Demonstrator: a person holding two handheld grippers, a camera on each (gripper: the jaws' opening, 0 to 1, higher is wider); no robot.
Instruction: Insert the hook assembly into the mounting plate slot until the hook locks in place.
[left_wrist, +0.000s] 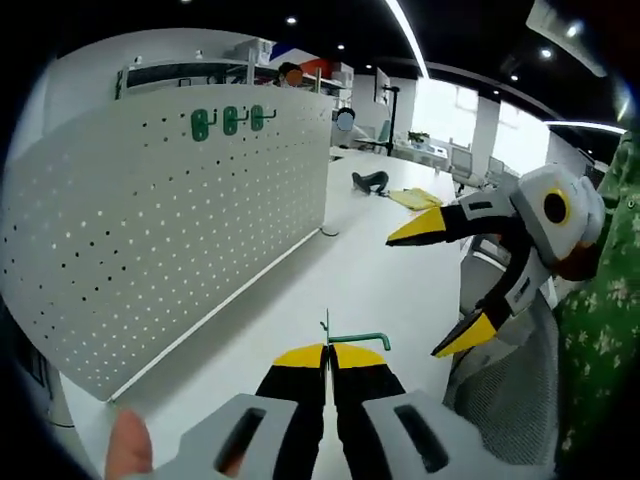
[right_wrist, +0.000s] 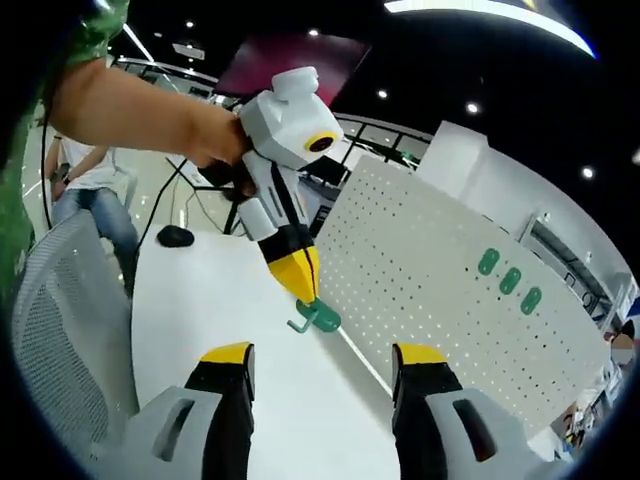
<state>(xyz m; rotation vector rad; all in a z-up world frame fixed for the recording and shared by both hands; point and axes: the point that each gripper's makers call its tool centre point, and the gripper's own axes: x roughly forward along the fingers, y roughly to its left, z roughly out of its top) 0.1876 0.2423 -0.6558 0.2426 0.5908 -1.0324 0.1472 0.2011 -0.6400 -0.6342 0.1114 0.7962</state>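
Left gripper clenched on small green metal hook, pinched at jaw tips, free for insertion. White perforated pegboard ahead-left, apart. Right gripper released, empty, standing by.

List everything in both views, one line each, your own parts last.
Pegboard: one, white, perforated, upright on the table.
Mounted hooks: three, green, in a row near the pegboard's top.
Loose hook: one, green, pinched in the left hand-held gripper.
Table: one, white, under the pegboard.
Mesh chair: one, grey, beside the table.
Yellow item: one, far on the table; cannot tell what.
Left hand-held gripper: yellow-tipped, shut on the loose hook.
Right hand-held gripper: yellow-tipped, open, empty.
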